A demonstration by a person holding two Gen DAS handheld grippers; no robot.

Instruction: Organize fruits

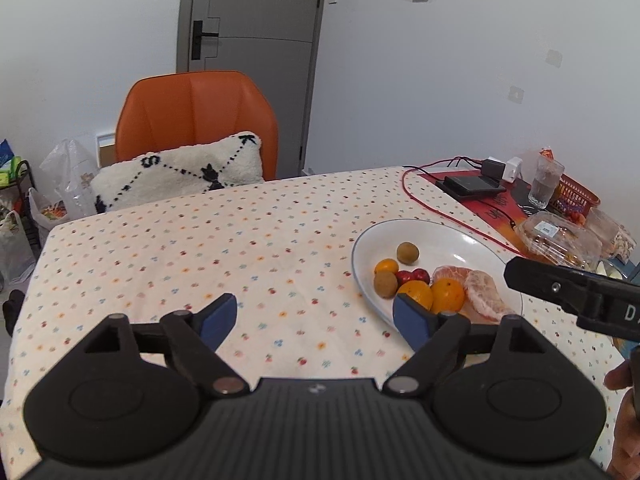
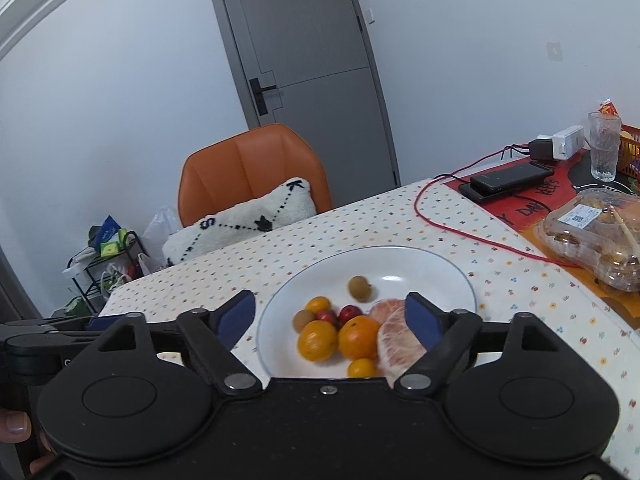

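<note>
Both claws stand apart with nothing between them: the left claw (image 1: 316, 320) over bare counter (image 1: 180, 248), the right claw (image 2: 332, 316) just short of the white plate (image 2: 420, 264). On it lie oranges (image 2: 358, 336), peeled citrus (image 2: 396, 344), and what look like kiwis (image 2: 360, 288). Beyond stands an orange chair (image 2: 252, 168).

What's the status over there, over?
Left gripper open, empty. Right gripper open, empty. Oranges, kiwis, peeled pomelo all on round white plate. Nothing blocking; red cable lies beyond.
</note>
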